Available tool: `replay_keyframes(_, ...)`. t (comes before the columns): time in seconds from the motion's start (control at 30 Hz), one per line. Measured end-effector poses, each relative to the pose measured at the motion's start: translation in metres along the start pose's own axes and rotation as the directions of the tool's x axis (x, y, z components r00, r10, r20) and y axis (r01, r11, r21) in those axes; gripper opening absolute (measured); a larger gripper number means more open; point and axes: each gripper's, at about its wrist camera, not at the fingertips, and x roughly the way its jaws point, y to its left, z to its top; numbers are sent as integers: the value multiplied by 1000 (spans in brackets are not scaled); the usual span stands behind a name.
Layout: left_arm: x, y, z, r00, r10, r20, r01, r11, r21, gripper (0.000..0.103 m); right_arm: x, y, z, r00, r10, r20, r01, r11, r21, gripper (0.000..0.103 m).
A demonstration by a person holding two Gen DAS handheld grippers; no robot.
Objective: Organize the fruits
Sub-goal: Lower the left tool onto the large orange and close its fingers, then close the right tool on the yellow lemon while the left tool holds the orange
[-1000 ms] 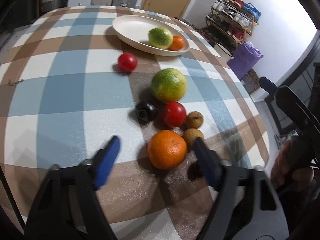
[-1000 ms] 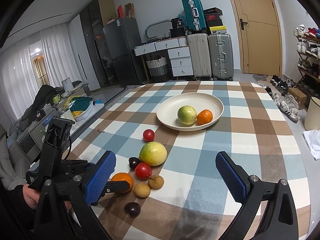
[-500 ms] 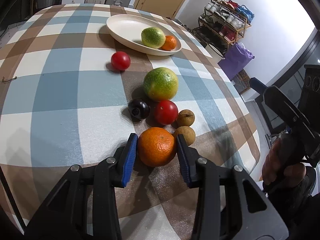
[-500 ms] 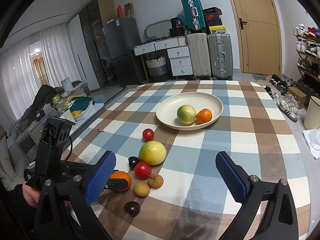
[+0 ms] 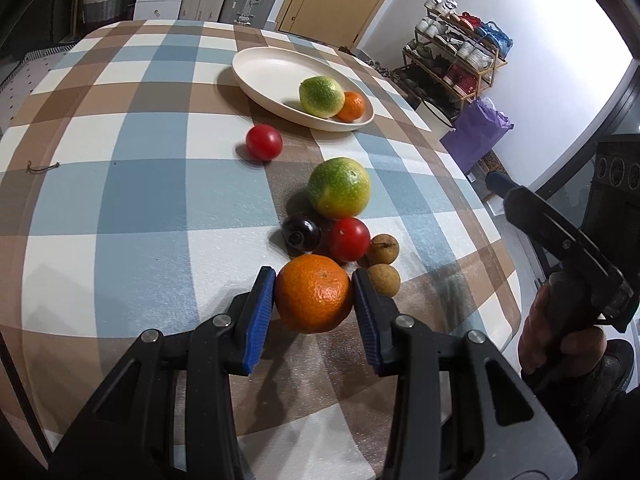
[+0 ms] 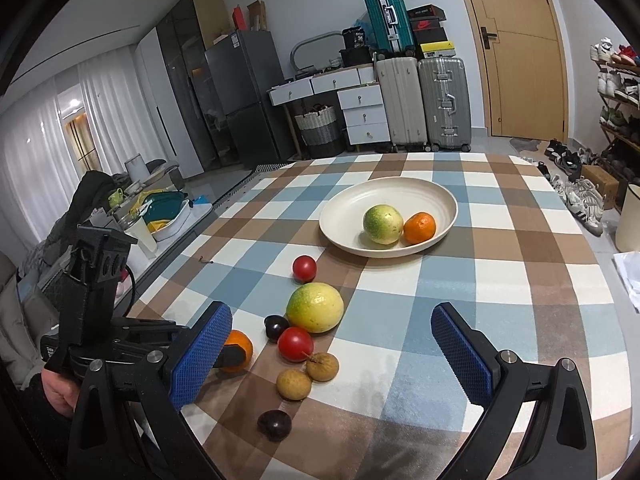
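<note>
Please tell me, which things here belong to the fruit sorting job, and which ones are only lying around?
Belonging to the job:
- orange between the left claw fingers
- plate with two fruits inside
- loose fruits on the tablecloth: big green fruit, two tomatoes, dark plums, small brown fruits
- right claw, open, holding nothing

Only lying around:
- suitcases
- shoe rack
- woven basket

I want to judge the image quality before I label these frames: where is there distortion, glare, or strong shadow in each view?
Left wrist view: strong fisheye bend, the checked tablecloth bulges; the window at the right is blown out white; the orange held by the left gripper is sharp.
Right wrist view: dark vignette corners, the door curves; even light, soft shadows under the plate.
</note>
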Motion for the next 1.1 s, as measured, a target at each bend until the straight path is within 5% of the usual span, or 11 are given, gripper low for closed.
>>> replay_keyframes(1.1, 0, 58, 23, 1000, -30, -1, 29, 992, -125, 36, 98, -7, 7, 976, 84, -202, -70, 995, 77, 98)
